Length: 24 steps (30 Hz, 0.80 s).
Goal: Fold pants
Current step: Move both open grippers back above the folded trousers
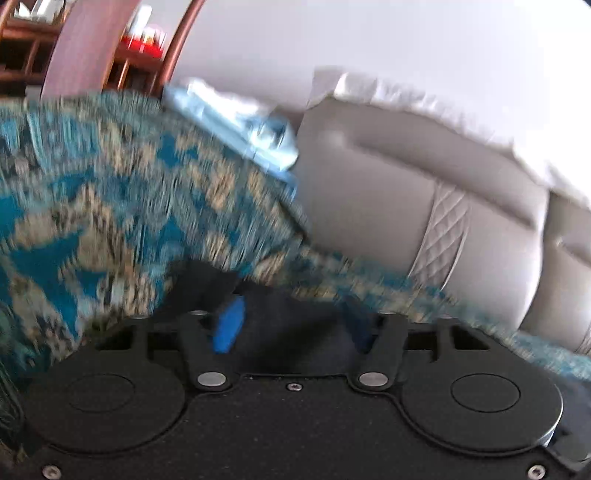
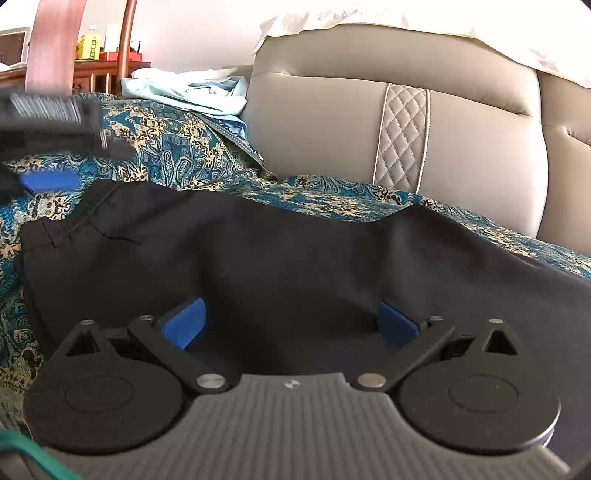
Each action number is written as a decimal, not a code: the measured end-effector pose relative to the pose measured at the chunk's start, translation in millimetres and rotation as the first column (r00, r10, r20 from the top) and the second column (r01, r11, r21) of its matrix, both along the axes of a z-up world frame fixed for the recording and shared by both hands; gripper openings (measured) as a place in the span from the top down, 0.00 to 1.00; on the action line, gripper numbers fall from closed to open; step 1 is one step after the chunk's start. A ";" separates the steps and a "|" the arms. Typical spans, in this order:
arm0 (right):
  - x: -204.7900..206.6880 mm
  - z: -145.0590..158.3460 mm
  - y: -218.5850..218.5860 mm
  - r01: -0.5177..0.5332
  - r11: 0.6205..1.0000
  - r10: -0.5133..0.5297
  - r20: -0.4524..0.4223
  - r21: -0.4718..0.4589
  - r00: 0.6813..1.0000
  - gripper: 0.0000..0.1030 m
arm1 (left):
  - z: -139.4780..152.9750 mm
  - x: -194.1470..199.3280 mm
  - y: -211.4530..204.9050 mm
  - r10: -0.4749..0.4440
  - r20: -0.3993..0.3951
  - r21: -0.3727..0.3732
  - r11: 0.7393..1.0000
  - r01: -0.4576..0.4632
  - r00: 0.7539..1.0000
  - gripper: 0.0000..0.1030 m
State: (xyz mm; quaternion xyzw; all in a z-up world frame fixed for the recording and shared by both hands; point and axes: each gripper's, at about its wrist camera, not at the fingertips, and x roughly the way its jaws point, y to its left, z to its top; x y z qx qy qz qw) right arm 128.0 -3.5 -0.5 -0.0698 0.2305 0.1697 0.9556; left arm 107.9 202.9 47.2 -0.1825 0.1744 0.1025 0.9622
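The black pants (image 2: 258, 251) lie spread flat on a teal and gold patterned cover (image 2: 177, 147) that drapes a sofa seat, their waistband (image 2: 79, 218) toward the left of the right wrist view and the dark cloth running off to the right. The right tongs (image 2: 291, 325) hang just over the near part of the cloth with their blue pads (image 2: 184, 323) set wide apart, released; the pants show between them but nothing is pinched.

The left tongs (image 1: 291, 321) appear in their own blurred view, blue pads (image 1: 229, 325) partly apart, with dark cloth in the gap between them. Whether the pads press on that cloth I cannot tell. In the right wrist view the same tool shows as a dark smear at the left edge, above the waistband corner.

Behind the cover rises the grey leather sofa back (image 2: 332, 122) with a quilted diamond strip (image 2: 402, 133). A pale blue garment (image 2: 192, 92) lies crumpled on the cover near the backrest. A white cloth (image 2: 424, 26) drapes over the top of the sofa back.
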 end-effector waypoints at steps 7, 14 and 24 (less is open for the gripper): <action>-0.1 0.0 -0.1 0.000 1.000 0.000 -0.001 0.001 1.000 0.00 | -28.2 10.1 -3.9 0.007 -0.099 0.038 0.999 -0.003 0.995 0.61; 0.2 2.0 -0.5 0.004 1.000 -0.004 -0.007 0.005 1.000 0.00 | -40.0 7.4 -15.0 0.009 -0.123 0.121 0.993 0.006 0.992 0.59; 1.0 3.9 -14.8 0.040 0.999 -0.041 -0.025 -0.036 0.999 0.00 | -49.1 3.6 -22.5 -0.003 -0.098 0.187 0.982 0.022 0.995 0.56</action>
